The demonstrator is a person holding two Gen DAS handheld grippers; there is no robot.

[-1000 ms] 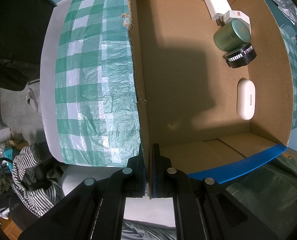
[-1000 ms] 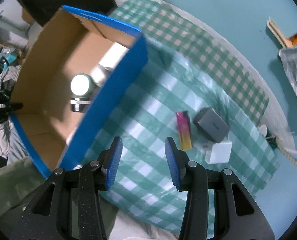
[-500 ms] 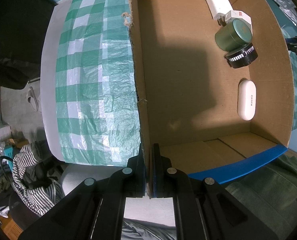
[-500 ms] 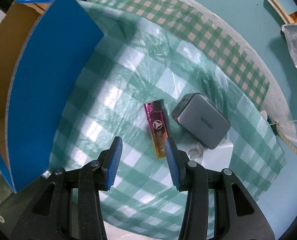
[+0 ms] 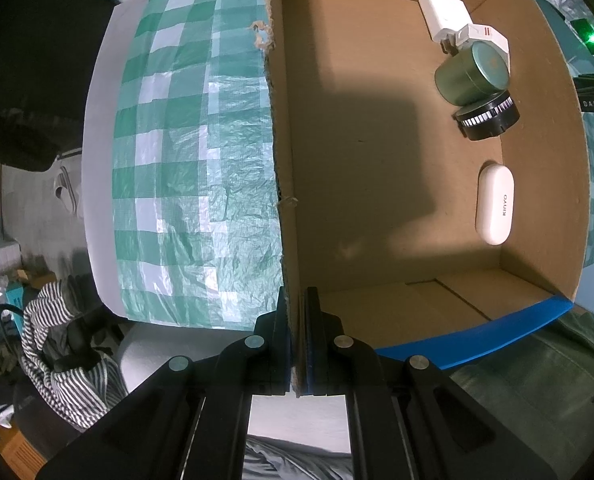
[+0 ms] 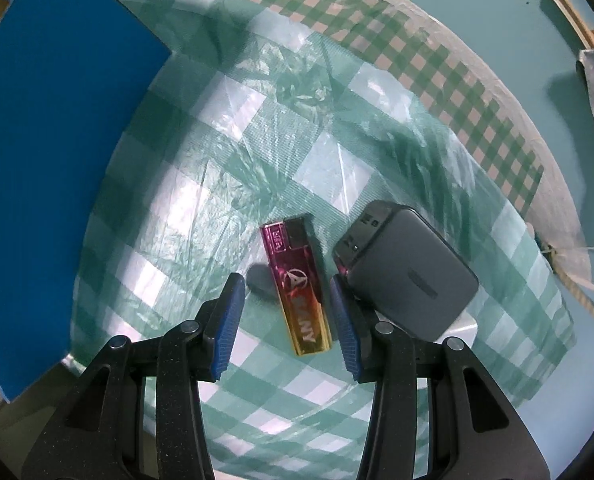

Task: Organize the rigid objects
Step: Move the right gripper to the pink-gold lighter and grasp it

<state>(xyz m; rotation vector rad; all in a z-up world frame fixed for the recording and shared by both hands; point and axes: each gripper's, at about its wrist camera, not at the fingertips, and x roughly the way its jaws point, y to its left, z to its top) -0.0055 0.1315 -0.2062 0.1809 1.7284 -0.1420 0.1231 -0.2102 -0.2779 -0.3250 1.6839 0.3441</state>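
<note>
1. Right gripper has dropped closer over the last second: lighter went from small and ahead of the jaws to lying between them.
2. Right jaws are spread wide, straddling the lighter with a gap on both sides; not grasping.
3. Lighter lies flat on the checked cloth, just beside the grey charger; can't tell if they touch.
4. Left gripper hasn't shifted; it's clenched on the box side wall.
5. Inside the box, along the far wall: white case, black dial, green tin, two white adapters.
6. Blue box face sits left of the lighter, well apart.
</note>
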